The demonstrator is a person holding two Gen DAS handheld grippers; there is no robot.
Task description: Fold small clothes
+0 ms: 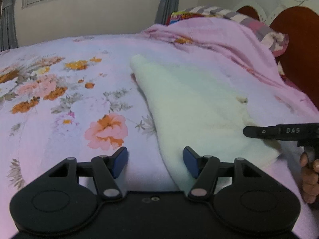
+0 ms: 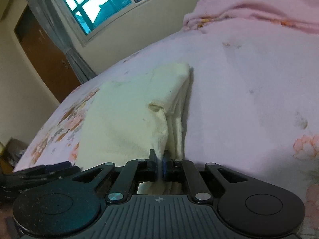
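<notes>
A small cream-white garment [image 1: 191, 101] lies on the floral bedsheet [image 1: 59, 99], stretching from the middle toward the near right. My left gripper [image 1: 155, 162] is open, its blue pads astride the garment's near left edge, holding nothing. My right gripper [image 1: 246, 132] comes in from the right at the garment's near right edge. In the right wrist view the right gripper [image 2: 160, 162] is shut on a pinched fold of the garment [image 2: 127, 115], which is lifted a little there and folded over on itself.
A bunched pink blanket [image 1: 219, 37] and striped pillows [image 1: 267, 31] lie at the bed's far right by a wooden headboard [image 1: 295, 39]. A window [image 2: 99, 2], a curtain and a brown door [image 2: 43, 49] stand beyond the bed. The left gripper [image 2: 35, 171] shows at lower left.
</notes>
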